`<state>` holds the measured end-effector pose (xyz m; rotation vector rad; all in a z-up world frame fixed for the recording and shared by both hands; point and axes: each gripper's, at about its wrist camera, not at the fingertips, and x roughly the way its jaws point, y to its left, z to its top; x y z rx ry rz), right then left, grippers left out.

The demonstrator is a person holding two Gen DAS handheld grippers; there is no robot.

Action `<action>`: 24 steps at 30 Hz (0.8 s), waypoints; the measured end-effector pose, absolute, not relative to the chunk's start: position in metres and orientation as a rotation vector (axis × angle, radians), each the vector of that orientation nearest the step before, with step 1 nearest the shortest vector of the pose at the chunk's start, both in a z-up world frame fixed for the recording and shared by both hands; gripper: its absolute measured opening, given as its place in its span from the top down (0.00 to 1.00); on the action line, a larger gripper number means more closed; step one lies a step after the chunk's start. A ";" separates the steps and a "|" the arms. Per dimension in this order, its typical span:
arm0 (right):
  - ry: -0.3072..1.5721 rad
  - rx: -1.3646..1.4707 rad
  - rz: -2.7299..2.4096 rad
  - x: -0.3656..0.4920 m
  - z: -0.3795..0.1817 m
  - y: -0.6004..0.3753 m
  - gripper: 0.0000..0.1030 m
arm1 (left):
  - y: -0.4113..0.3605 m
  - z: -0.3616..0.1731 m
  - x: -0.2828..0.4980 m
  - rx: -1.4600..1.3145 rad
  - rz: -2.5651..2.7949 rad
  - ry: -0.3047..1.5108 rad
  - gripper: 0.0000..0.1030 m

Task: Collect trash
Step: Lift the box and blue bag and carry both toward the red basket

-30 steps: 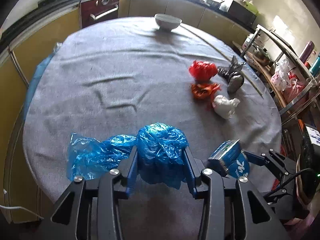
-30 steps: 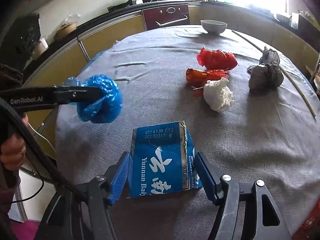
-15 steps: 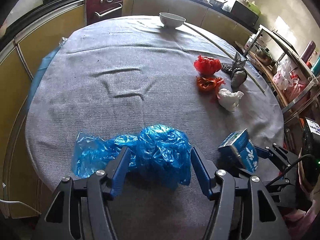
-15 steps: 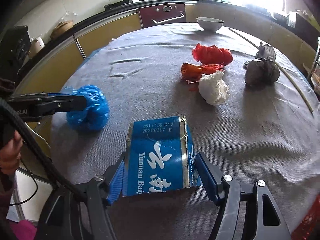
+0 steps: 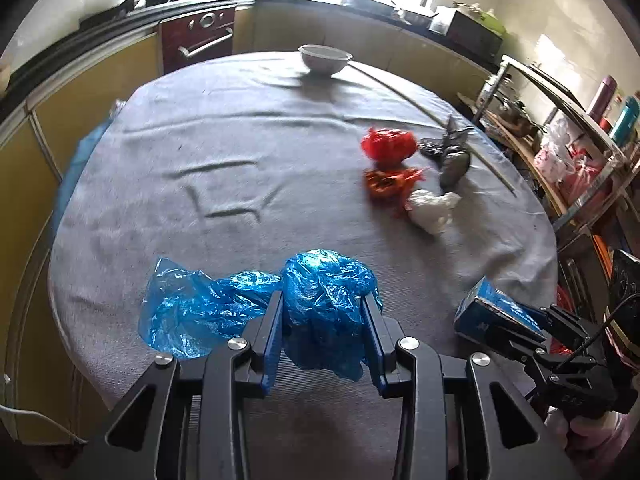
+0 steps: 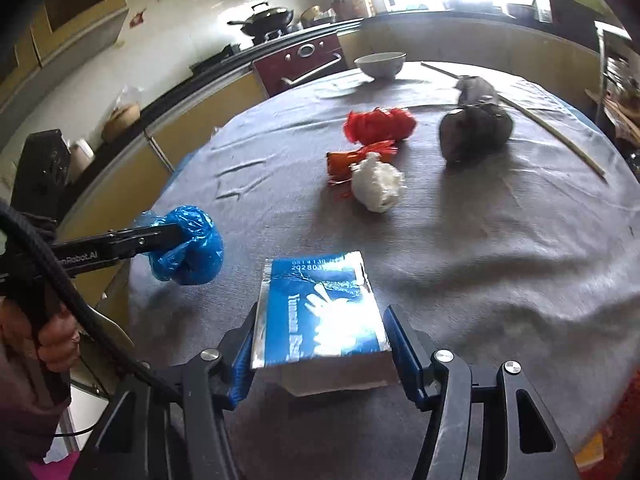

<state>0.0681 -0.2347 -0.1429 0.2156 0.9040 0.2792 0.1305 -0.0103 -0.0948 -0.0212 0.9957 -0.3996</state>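
The left hand-held gripper (image 5: 323, 330) is closing on the crumpled blue plastic bag (image 5: 326, 300) between its pads; the right hand-held gripper (image 6: 320, 354) is closing on the blue carton (image 6: 320, 312), pads pressing its sides, above the bench (image 6: 500, 240)

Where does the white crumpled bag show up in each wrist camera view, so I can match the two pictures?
Left wrist view: the white crumpled bag lies right of centre on the grey tablecloth, just below the orange wrapper.
Right wrist view: the bag sits near the middle, slightly above centre, again beside the orange wrapper.
Shared landmark: the white bowl at the table's far edge.
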 end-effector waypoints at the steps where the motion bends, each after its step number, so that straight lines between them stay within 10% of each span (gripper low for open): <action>1: 0.902 0.226 0.274 0.064 -0.143 -0.239 0.41 | -0.014 -0.092 0.128 -0.015 -0.407 0.990 0.63; 24: 0.923 0.283 0.224 0.028 -0.150 -0.279 0.46 | -0.069 -0.072 0.093 0.113 -0.475 0.957 0.63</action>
